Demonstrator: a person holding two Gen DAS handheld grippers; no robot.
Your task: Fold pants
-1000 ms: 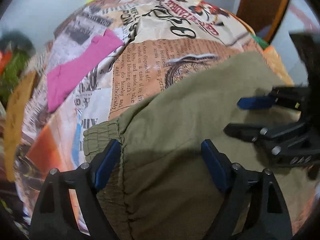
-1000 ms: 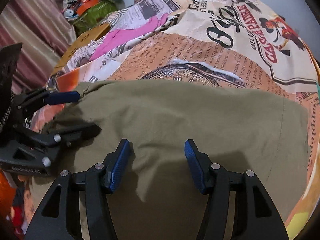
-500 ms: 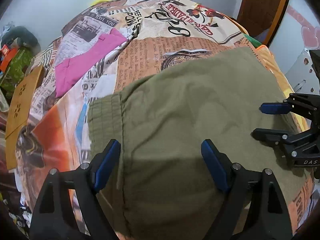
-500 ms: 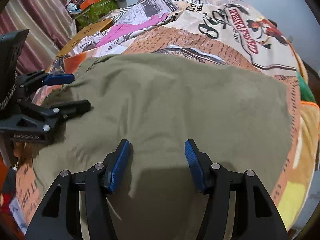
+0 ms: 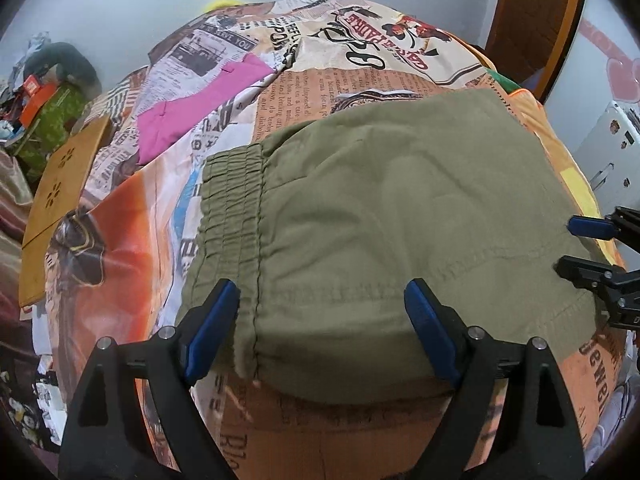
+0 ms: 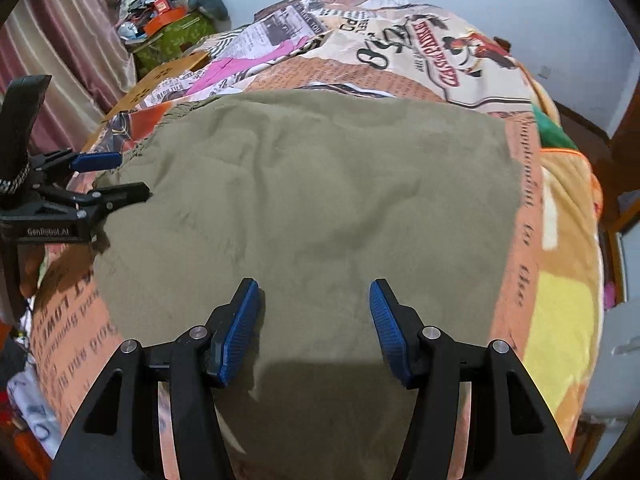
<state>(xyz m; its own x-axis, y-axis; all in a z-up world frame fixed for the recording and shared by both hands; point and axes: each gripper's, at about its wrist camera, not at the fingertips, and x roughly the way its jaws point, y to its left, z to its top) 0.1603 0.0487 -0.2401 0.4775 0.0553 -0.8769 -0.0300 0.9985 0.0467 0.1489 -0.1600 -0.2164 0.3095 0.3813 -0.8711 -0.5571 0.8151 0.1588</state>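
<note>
Right, olive-green cotton pants (image 5: 400,208), folded flat on the newspaper-print bedspread (image 5: 352,80): soft, light, limp. Left gripper (image 5: 324,320) released, empty; right gripper (image 6: 316,320) opening, empty. Pinch the elastic waistband (image 5: 232,200) corners.

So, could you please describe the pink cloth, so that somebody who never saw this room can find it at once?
Start from the bed cover printed like old newspapers. The olive green pants lie spread on its near part. Beyond their elastic waistband, toward the far left corner, lies the pink cloth, flat and apart from the pants; it is the only plain bright pink piece on the cover.
</note>
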